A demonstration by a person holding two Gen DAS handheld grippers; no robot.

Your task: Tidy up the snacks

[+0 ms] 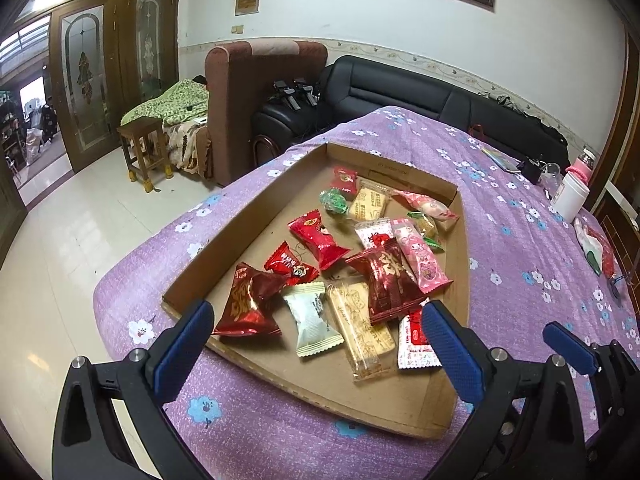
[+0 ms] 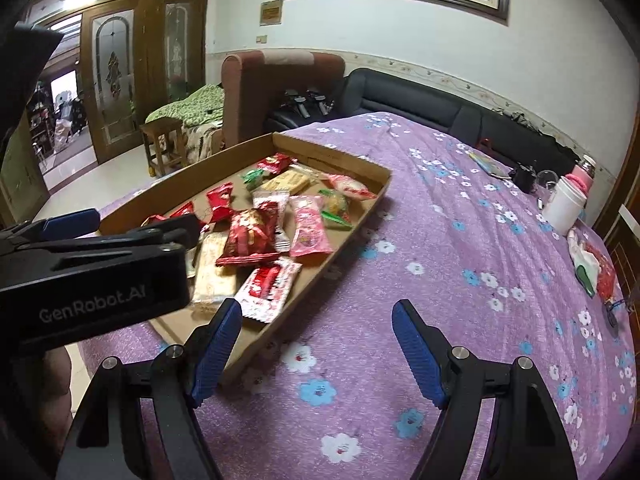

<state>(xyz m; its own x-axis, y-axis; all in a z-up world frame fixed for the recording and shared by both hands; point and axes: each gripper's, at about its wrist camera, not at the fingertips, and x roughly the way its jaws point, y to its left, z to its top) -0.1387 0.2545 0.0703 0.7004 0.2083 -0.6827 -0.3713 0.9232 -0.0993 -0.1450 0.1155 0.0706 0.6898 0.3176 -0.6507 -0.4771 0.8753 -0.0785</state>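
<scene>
Partly, left tongs (image 2: 132,224) hide snack packets (image 2: 248,236) in cardboard tray (image 2: 360,168)

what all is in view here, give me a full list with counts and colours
cardboard tray: one, brown, on the tablecloth
snack packets: about fourteen, mostly red, pink, cream and green, loose in the tray
tablecloth: one, purple with flowers, over the table
white jar: one, far right of the table
wooden stool: one, brown, on the floor
armchair: one, brown, by the wall
sofa: one, black, behind the table
left gripper: open, over the tray's near end
right gripper: open, over the tray's edge and cloth
</scene>
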